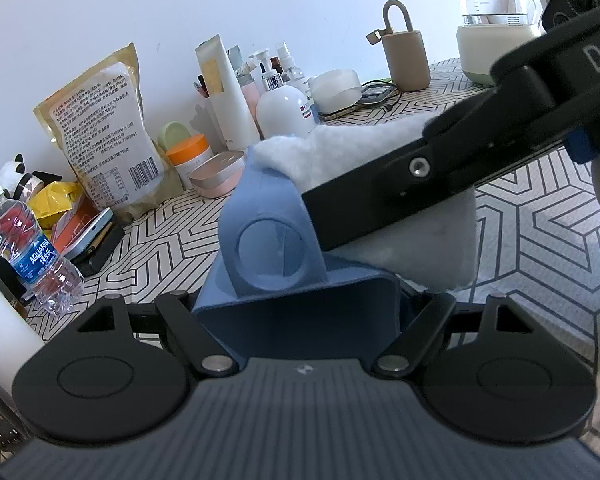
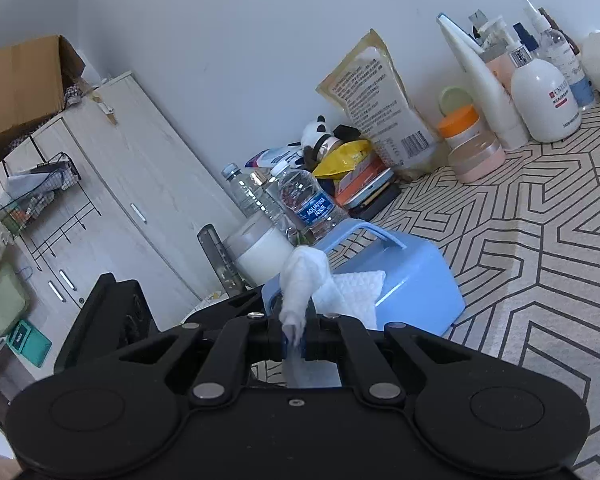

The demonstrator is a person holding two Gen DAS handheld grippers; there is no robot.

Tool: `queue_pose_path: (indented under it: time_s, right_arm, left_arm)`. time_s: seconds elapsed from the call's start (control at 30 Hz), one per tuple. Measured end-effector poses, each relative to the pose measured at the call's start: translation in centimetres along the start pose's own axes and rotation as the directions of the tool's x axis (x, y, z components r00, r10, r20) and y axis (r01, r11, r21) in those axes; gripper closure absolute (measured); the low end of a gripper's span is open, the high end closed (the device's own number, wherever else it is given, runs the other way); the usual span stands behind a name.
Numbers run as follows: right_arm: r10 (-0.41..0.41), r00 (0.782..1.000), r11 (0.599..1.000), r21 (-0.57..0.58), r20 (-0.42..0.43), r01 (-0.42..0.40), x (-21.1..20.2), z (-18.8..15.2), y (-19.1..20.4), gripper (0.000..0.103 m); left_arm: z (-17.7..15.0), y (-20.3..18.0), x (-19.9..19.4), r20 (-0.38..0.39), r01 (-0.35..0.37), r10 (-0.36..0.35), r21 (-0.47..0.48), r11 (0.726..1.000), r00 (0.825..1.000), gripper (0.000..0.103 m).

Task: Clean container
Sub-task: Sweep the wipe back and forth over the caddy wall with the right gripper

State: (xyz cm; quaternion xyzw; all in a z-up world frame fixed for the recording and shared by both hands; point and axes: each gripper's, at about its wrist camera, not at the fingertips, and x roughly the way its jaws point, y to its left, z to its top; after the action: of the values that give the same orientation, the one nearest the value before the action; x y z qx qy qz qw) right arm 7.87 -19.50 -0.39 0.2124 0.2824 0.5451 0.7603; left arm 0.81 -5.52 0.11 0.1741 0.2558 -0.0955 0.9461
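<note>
White wall and a geometric-patterned tablecloth frame the scene, with bottles and a food bag behind. On it sits the blue container, clamped at one end by the left gripper. Pinching a white paper towel between closed jaws, the right gripper lays it against the container's top.

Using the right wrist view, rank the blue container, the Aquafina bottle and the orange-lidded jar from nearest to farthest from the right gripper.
1. Blue container, just ahead of the right gripper.
2. Aquafina bottle, behind the container, slightly left.
3. Orange-lidded jar, far right, near the wall.
</note>
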Motion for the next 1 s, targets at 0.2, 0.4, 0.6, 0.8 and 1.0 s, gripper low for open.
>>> queue_pose_path:
  time_s: [0.2,0.4,0.6,0.8,1.0]
  right_arm:
    - [-0.009,1.000,1.000,0.003,0.006,0.009,-0.2,0.0,0.0,0.100]
    - [-0.064,0.997,0.998,0.018,0.037,0.064,-0.8,0.3,-0.5,0.100]
    - [-0.090,0.994,0.995,0.041,0.054,0.088,-1.2,0.3,-1.1,0.100]
    - [-0.112,0.992,0.992,0.063,0.063,0.108,-1.4,0.4,-1.6,0.100]
    - [-0.095,0.994,0.994,0.065,0.060,0.091,-1.4,0.3,-1.5,0.099]
  left_arm:
    - [0.0,0.0,0.1,-0.002,0.006,-0.006,0.009,1.000,1.000,0.024]
    - [0.0,0.0,0.1,-0.001,0.005,-0.005,0.009,1.000,1.000,0.024]
    - [-0.1,0.2,0.0,0.001,0.007,-0.007,0.011,1.000,1.000,0.024]
    - [-0.1,0.1,0.0,0.002,0.005,-0.005,0.014,1.000,1.000,0.024]
    - [-0.1,0.1,0.0,0.002,0.006,-0.006,0.012,1.000,1.000,0.024]
